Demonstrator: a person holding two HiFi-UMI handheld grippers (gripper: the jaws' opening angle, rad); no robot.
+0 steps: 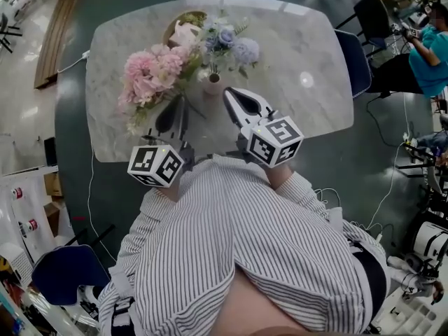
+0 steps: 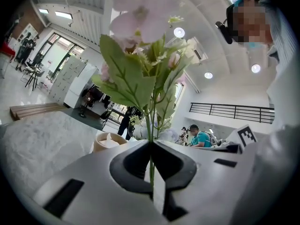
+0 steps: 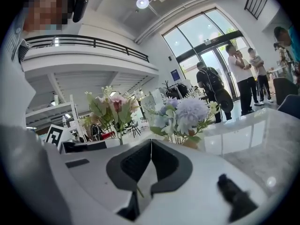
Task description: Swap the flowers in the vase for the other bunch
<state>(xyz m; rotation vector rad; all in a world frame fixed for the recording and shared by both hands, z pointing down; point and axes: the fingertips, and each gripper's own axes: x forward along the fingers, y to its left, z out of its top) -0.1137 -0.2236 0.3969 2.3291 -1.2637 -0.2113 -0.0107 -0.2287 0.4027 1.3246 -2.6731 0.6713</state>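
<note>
Where left gripper (image 2: 151, 144) pinches, pink flowers (image 2: 140, 20) (stems) sit.

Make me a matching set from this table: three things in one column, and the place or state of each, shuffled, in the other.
Things:
1. pink bunch
2. blue bunch
3. right gripper

Place or state:
A. standing in the vase
B. jaws together, pointing toward the vase
C. stem clamped in the left gripper

Pairs: 1-C, 2-A, 3-B.
</note>
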